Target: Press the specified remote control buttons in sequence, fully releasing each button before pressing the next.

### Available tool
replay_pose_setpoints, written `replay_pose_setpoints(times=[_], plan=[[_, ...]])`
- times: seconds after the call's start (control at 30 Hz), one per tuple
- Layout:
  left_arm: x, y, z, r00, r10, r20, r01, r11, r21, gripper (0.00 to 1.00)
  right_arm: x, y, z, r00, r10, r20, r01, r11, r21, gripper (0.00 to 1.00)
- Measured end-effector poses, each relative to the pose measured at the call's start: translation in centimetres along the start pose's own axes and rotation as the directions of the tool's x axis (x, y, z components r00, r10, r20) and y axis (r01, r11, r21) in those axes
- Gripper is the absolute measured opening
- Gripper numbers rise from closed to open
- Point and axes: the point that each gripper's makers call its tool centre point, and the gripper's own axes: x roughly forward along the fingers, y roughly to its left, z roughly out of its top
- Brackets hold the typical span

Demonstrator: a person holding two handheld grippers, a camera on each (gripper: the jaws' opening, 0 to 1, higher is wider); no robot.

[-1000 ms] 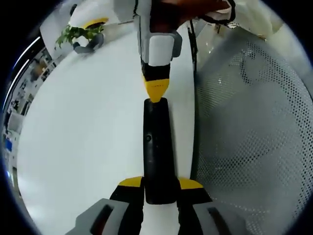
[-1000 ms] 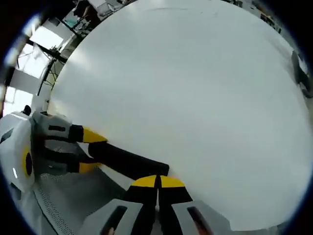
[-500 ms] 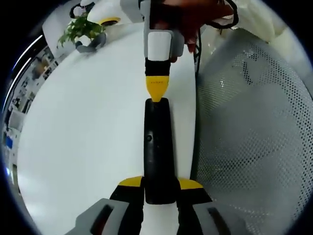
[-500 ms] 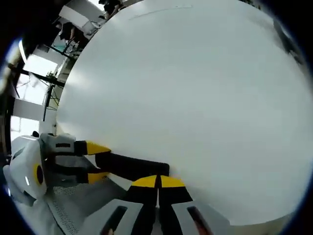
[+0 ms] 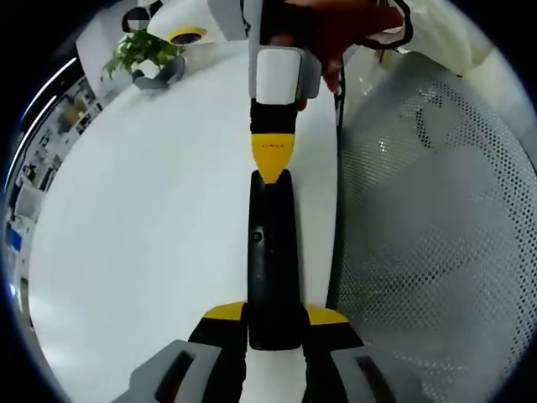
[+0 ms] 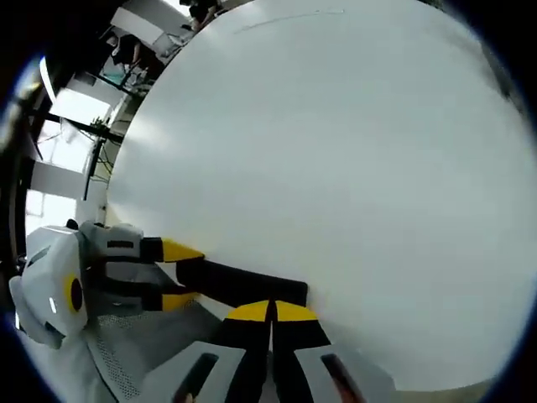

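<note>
A slim black remote [image 5: 270, 252] lies lengthwise on the white table [image 5: 151, 218]. My left gripper [image 5: 274, 312] is shut on its near end. My right gripper [image 5: 271, 161] comes down from the top of the left gripper view, held by a hand [image 5: 336, 29]. Its jaws are shut, and their yellow point rests on the remote's far end. In the right gripper view the shut right gripper [image 6: 271, 311] sits over the remote [image 6: 252, 285]. The left gripper [image 6: 180, 274] clamps the remote from the left there.
A grey mesh chair [image 5: 436, 227] stands close along the table's right edge, with a black cable [image 5: 334, 92] beside it. A potted plant [image 5: 141, 54] and a white-and-yellow object [image 5: 186, 34] sit at the table's far end. Wide bare tabletop [image 6: 336, 151] lies beyond the remote.
The right gripper's yellow point has stayed at the remote's far end, shifting only slightly. The right gripper view has tilted a little. The left gripper's hold is unchanged.
</note>
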Motion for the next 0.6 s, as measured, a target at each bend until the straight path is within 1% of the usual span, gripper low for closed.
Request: replay_pose_setpoints(times=[0.07,0.13,0.23,0.47,0.6], plan=[[-0.01,0.01,0.00,1.000,-0.001,0.003,0.001,1.000,-0.002,0.24,0.04,-0.32,0.14,1.000,-0.012,0.005,0.012,1.000,-0.005,0.00],[0.00,0.00,0.00,1.000,-0.001,0.002,0.001,1.000,-0.001,0.24,0.04,-0.31,0.17,1.000,-0.005,0.002,0.005,1.000,0.001,0.00],[-0.01,-0.01,0.00,1.000,-0.001,0.001,0.001,1.000,-0.001,0.24,0.34,0.26,-0.14,1.000,0.024,-0.013,-0.024,1.000,0.015,0.00],[-0.02,0.03,-0.01,1.000,-0.008,0.016,0.008,1.000,0.000,0.24,0.28,0.23,-0.11,1.000,-0.015,-0.004,0.015,0.999,-0.042,0.00],[-0.01,0.03,-0.01,1.000,-0.007,0.015,0.007,1.000,0.003,0.24,0.32,-0.05,0.00,1.000,0.005,-0.003,-0.005,0.999,-0.043,0.00]])
